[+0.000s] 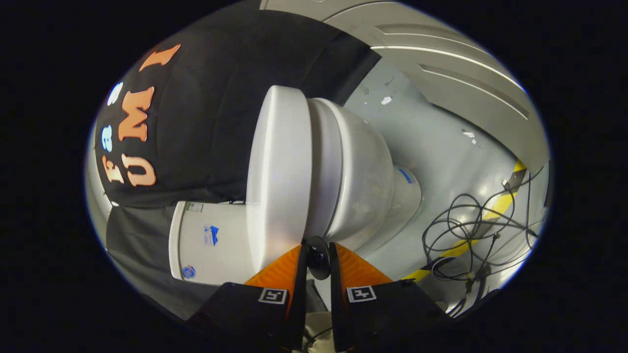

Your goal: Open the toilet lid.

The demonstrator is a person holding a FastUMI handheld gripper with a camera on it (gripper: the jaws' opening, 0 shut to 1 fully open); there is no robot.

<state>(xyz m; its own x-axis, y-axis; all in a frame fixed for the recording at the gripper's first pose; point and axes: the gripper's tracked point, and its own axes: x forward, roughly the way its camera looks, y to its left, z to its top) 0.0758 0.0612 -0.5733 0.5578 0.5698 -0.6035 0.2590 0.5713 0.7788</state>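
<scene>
Gripper view: tool (318, 250) (fingers nearly together) at closed toilet lid (279, 171).

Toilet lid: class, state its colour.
Plain white, best seen in the gripper view: the toilet lid lies closed on the bowl, just beyond the nearly closed gripper.

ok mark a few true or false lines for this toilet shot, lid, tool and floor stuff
1. The toilet lid is down on the bowl. True.
2. The tool has its fingers spread wide. False: they stand close together with a narrow gap, tips right at the lid's edge.
3. A tangle of black cables lies on the floor beside the toilet. True.
4. The cables rest on top of the tank. False: they lie on the floor, across a yellow stripe, on the bowl's far side from the tank.
</scene>
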